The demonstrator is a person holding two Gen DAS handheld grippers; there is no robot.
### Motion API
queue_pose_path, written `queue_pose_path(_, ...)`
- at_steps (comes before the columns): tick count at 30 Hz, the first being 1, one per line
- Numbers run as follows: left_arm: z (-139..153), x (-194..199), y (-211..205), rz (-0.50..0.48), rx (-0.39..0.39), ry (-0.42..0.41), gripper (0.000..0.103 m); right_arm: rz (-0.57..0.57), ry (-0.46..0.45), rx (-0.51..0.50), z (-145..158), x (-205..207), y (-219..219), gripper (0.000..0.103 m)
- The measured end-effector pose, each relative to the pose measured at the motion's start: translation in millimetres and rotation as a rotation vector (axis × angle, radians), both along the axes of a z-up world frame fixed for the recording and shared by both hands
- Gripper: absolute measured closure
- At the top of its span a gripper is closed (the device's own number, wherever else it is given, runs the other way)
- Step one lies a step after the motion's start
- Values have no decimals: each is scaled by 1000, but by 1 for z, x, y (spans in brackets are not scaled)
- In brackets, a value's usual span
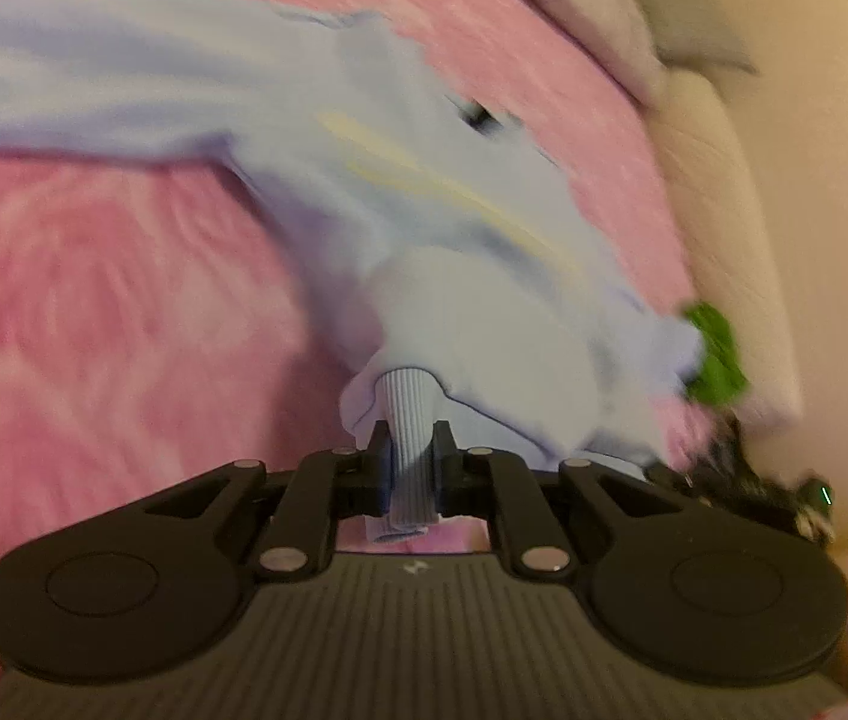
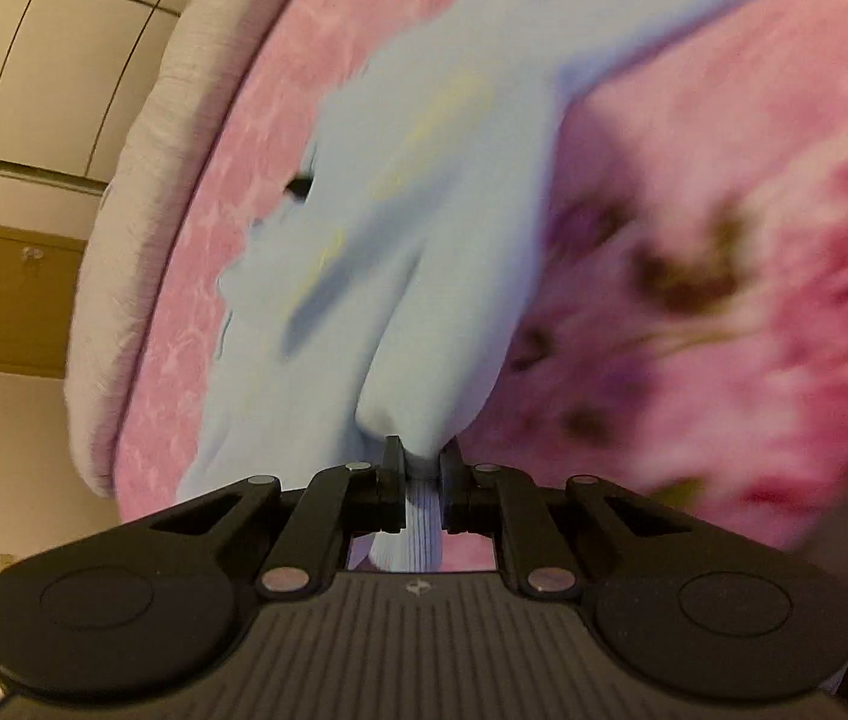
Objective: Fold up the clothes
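Bed: a pink floral blanket (image 1: 93, 300) covers the bed under everything, with a pale cushioned edge (image 2: 141, 168) along its far side.
Garment: a light blue sweatshirt (image 1: 424, 210) with yellowish print, strung between my two hands and partly lifted off the blanket; both views are smeared, so it looks in motion (I cannot say which way).
Green thing: a small bright green object (image 1: 715, 354) near the bed's edge, too blurred to name.
Left fingers (image 1: 411, 450): closed tight on a ribbed cuff (image 1: 408, 420), which runs back through the jaws.
Right fingers (image 2: 422, 474): likewise clamped on ribbed fabric (image 2: 424, 516), a cuff or hem, I cannot tell which.
Step, as I judge it: spreading the sweatshirt flat before the first fold.
Doing it well: I would keep both grips firm, hold even tension between my hands so no wrinkles set, and lower the cloth squarely onto the blanket, clear of the green object.
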State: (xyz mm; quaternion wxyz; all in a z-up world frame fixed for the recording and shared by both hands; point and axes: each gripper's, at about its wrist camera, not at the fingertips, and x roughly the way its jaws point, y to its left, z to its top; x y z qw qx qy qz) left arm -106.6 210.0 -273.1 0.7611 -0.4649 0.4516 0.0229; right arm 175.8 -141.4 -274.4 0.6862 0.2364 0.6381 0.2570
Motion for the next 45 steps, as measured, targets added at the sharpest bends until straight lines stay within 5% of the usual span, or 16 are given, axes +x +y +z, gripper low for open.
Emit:
queue_pose_path(5, -58, -34, -50, -84, -42, 260, 91, 18, 63, -364, -24, -19, -37, 90)
queue_pose_path(7, -73, -42, -58, -98, -17, 322, 91, -33, 81, -391, -41, -29, -47, 85)
queue_pose_path(11, -67, -48, -51, -64, 12, 288, 70, -54, 17, -436, -44, -45, -32, 55)
queue_pose_path(16, -53, -25, -47, -80, 90, 231, 68, -80, -67, -436, -39, -57, -29, 53)
queue_pose_path(21, -51, -17, -42, -14, 63, 218, 33, -81, -66, -514, -53, -55, -31, 41)
queue_pose_path(23, -60, -16, -43, 5, 39, 245, 38, -95, -44, -496, -59, -59, -37, 42)
queue_pose_path(24, -68, -12, -45, -5, 29, 266, 65, -103, -33, -486, -62, -61, -41, 63)
queue_pose_path(25, -71, -8, -49, -26, 38, 286, 83, -85, 6, -452, -68, -64, -42, 73)
queue_pose_path(26, -72, -4, -53, -48, 54, 304, 90, -63, 45, -423, -74, -68, -42, 81)
queue_pose_path(28, -66, 1, -59, -84, 92, 328, 89, -4, 67, -433, -72, -75, -42, 80)
queue_pose_path(31, -38, 1, -54, -73, 175, 360, 86, -55, 16, -450, -48, -70, -64, 53)
queue_pose_path(38, 9, 44, -45, 76, 313, 333, 80, -306, -152, -349, -19, 54, -138, 53)
queue_pose_path(45, 1, 111, -73, 108, 295, 318, 76, -469, -263, -204, -47, 191, -181, 54)
